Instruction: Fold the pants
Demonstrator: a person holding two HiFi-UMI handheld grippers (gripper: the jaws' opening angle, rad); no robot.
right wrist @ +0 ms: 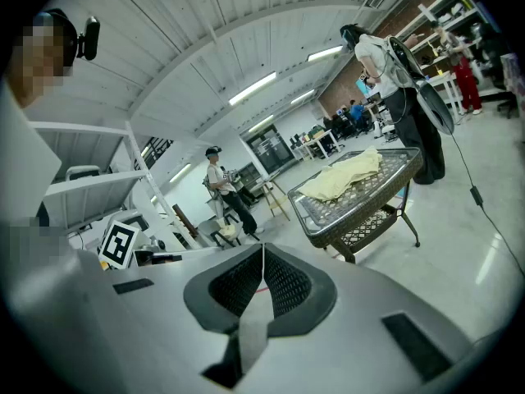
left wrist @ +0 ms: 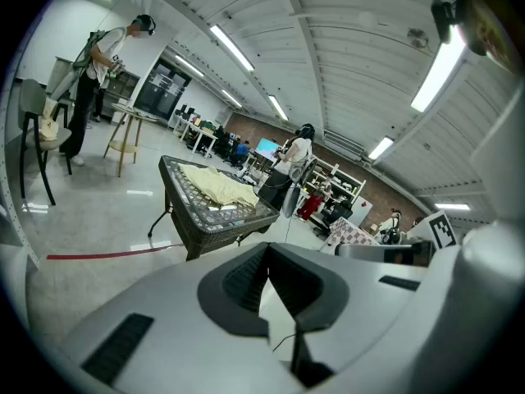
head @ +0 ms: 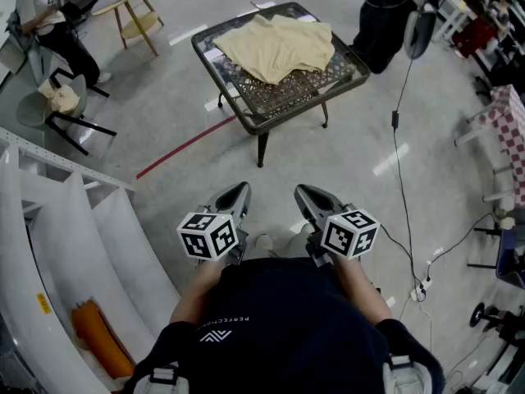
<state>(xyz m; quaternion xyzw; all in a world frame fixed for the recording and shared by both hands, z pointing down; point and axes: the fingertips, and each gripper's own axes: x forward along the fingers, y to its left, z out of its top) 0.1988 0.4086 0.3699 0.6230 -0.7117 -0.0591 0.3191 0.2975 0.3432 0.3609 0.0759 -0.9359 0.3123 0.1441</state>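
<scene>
Pale yellow pants (head: 277, 46) lie crumpled on a dark wicker table (head: 230, 64) out on the floor ahead; they also show as pants (left wrist: 217, 186) in the left gripper view and pants (right wrist: 343, 176) in the right gripper view. My left gripper (head: 239, 190) and right gripper (head: 304, 192) are held close to my body, well short of the table. Both are shut with nothing between the jaws; the left gripper (left wrist: 266, 249) and right gripper (right wrist: 262, 251) tips meet in their own views.
White shelving (head: 57, 245) with an orange item (head: 98, 335) stands at my left. A person (head: 45, 23) sits by chairs at the far left, another person (head: 390, 15) stands beyond the table. A red floor line (head: 184, 146) and cables (head: 402, 245) cross the grey floor.
</scene>
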